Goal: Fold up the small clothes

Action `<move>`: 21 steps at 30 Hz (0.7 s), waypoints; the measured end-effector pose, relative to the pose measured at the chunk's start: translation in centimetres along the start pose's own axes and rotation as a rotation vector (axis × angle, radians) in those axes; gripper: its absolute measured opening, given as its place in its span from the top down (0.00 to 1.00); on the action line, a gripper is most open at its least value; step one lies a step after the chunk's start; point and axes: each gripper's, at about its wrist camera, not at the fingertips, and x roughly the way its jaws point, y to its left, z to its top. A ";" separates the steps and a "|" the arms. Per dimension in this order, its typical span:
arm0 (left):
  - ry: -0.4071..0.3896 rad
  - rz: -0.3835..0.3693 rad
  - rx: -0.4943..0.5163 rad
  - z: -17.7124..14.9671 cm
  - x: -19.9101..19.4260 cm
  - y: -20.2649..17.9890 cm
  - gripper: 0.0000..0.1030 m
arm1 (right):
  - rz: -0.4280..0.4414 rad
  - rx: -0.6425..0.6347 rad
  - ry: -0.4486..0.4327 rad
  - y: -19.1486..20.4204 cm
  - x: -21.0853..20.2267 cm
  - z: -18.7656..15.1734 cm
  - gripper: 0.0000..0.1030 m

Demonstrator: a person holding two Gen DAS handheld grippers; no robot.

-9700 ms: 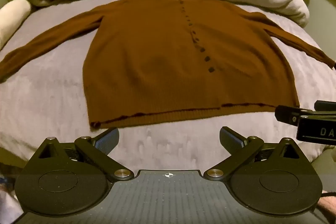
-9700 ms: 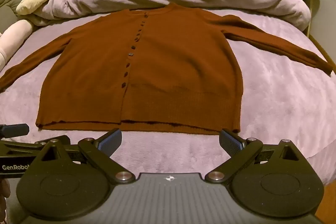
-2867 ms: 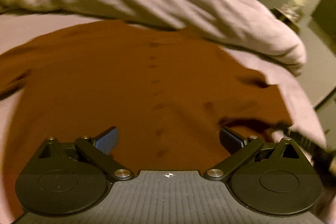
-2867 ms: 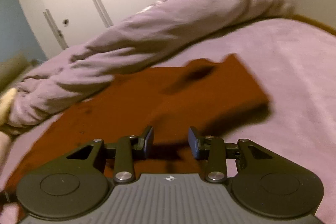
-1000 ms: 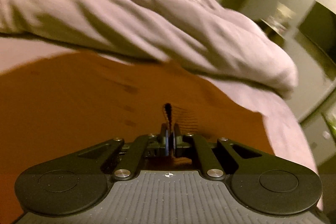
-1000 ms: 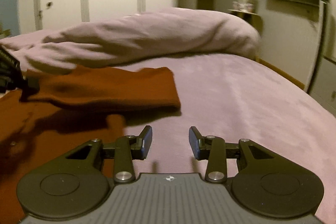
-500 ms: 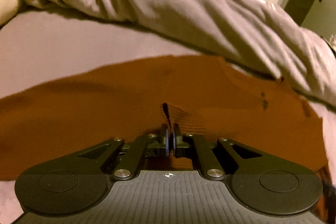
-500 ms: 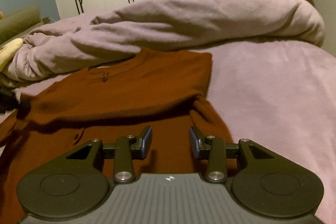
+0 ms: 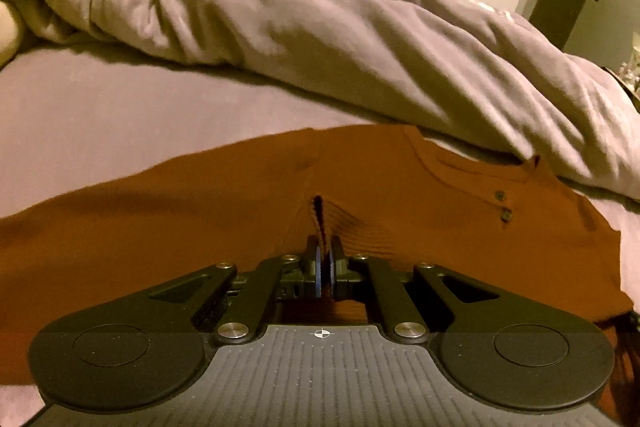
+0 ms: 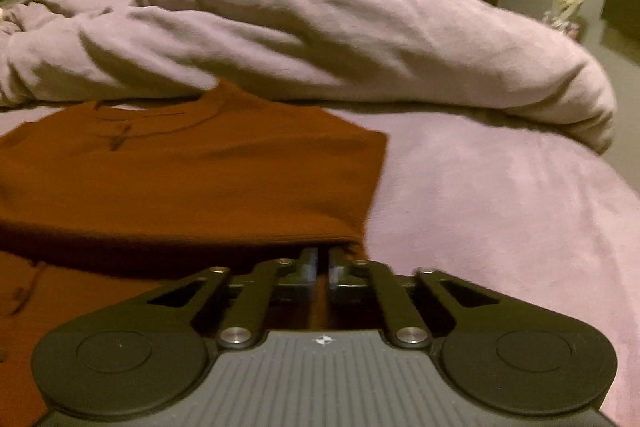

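My left gripper (image 9: 324, 259) sits low and level, pointing toward twelve o'clock, its jaws drawn together on a ribbed pinch of the cardigan (image 9: 200, 211) that stands up between the fingertips. My right gripper (image 10: 323, 263) is low and level too, aimed at twelve o'clock, jaws nearly closed with a strip of the same brown knit caught between them.

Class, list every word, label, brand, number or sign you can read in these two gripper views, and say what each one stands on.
None: no readable words or numbers in either view.
Only sign: a small round crosshair mark, no letters, on the left gripper body.
The same mark on the right gripper body.
The brown cardigan shows buttons only, no label.
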 end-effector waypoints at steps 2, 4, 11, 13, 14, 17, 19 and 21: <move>0.005 0.010 -0.002 -0.1 0.3 0.1 0.95 | -0.026 -0.049 0.002 0.5 0.1 -0.3 1.00; 0.012 0.007 -0.002 -0.2 0.4 0.1 0.95 | -0.057 -0.105 -0.008 0.9 0.0 -0.7 1.00; -0.030 -0.024 0.046 0.5 0.3 -1.7 0.95 | -0.158 -0.155 0.020 1.6 0.6 -0.8 1.00; -0.065 -0.048 0.038 1.0 -0.3 -1.6 0.95 | -0.114 -0.147 0.013 1.6 -0.2 -0.7 0.98; -0.090 -0.060 0.038 1.3 -0.7 -1.5 0.95 | -0.105 -0.146 0.006 1.5 -0.6 -0.7 0.97; -0.137 -0.068 0.069 1.4 -1.1 -1.1 0.94 | -0.099 -0.125 -0.012 1.1 -1.6 -0.7 0.92; -0.097 -0.024 0.080 1.0 -0.4 -0.7 0.91 | -0.101 -0.115 -0.009 1.0 -2.3 -0.8 0.69; -0.034 0.041 0.084 0.3 0.6 -0.1 0.81 | -0.064 -0.107 -0.011 1.1 -3.2 -0.7 0.66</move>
